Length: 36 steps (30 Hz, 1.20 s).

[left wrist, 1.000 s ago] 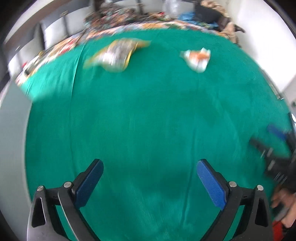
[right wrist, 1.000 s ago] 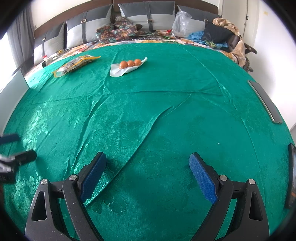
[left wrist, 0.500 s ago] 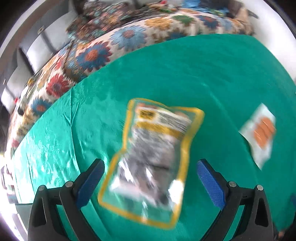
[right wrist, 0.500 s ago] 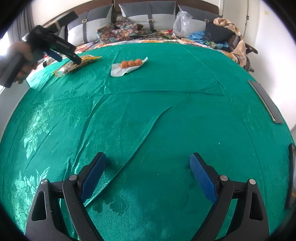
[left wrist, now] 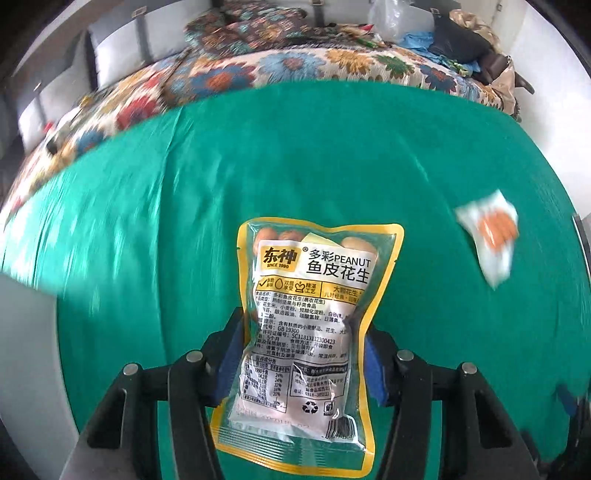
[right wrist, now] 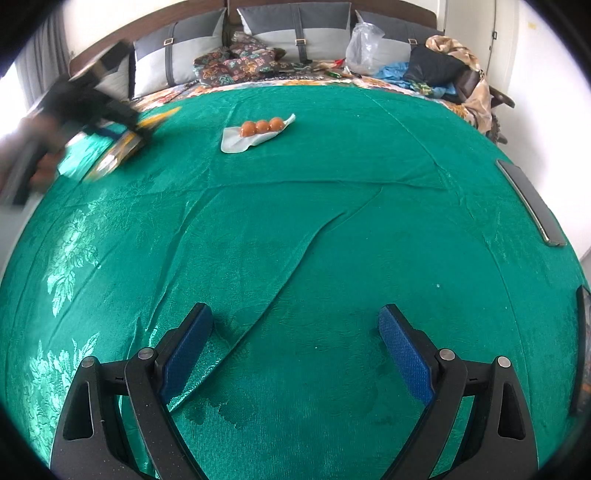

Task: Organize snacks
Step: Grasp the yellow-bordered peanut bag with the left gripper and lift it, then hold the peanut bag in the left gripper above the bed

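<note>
A: Left tool (left wrist: 301,354) — jaws closing, blue pads (left wrist: 229,360) against both long edges of the peanut packet (left wrist: 306,332). Yellow-bordered, label up.

B: Lifted or on the bed?

A: Can't tell from the left wrist view. In the right wrist view it's at the far left of the green bedspread (right wrist: 332,221), blurred, a hand (right wrist: 26,162) on the tool's handle.

B: Right tool?

A: Right tool (right wrist: 295,343) — jaws wide apart, nothing between them, over creased green bedspread.

B: Other snacks?

A: White pouch with three orange balls (right wrist: 258,131), flat on the bedspread, right of the peanut packet, well apart from both tools. Floral quilt (left wrist: 295,70) beyond the green, grey pillows (right wrist: 295,27) at the headboard.
</note>
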Each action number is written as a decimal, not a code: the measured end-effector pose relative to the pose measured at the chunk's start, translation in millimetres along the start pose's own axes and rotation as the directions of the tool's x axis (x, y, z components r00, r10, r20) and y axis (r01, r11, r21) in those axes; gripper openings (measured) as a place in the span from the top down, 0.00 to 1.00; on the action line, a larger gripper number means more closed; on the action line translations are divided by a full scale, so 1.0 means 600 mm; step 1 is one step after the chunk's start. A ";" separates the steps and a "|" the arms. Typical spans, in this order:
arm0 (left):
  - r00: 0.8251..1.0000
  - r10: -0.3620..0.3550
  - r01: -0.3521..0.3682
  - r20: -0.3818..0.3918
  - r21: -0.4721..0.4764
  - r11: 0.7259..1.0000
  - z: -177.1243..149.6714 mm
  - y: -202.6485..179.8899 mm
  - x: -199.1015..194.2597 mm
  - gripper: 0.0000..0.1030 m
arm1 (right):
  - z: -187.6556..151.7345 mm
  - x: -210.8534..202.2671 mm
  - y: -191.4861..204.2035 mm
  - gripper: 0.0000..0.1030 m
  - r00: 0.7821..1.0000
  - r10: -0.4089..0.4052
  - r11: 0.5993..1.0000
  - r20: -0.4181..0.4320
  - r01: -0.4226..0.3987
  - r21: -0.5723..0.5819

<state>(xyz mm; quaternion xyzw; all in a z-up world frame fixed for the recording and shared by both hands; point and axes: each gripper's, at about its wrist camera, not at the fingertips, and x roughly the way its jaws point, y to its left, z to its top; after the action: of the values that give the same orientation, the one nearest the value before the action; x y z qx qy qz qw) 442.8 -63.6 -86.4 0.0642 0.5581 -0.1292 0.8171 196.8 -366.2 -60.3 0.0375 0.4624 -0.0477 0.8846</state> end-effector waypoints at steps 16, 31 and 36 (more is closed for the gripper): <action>0.979 0.131 -0.106 0.157 -0.155 0.982 -0.327 0.003 -0.087 0.00 | 0.001 0.000 0.002 0.09 1.000 -0.004 1.000 -0.003 0.004 -0.004; 0.964 0.125 -0.087 0.235 -0.167 0.982 -0.326 0.018 -0.079 0.00 | 0.003 0.003 0.003 0.05 1.000 -0.005 1.000 -0.011 0.005 -0.002; 0.964 0.125 -0.087 0.235 -0.167 0.982 -0.326 0.019 -0.079 0.00 | 0.000 0.004 0.004 0.04 1.000 -0.009 1.000 -0.008 0.010 0.004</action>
<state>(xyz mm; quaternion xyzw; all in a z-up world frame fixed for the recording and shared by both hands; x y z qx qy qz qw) 254.8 2.7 -115.1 0.0138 0.4575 -0.0481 0.8878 198.5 -364.1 -62.0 0.0375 0.4662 -0.0527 0.8823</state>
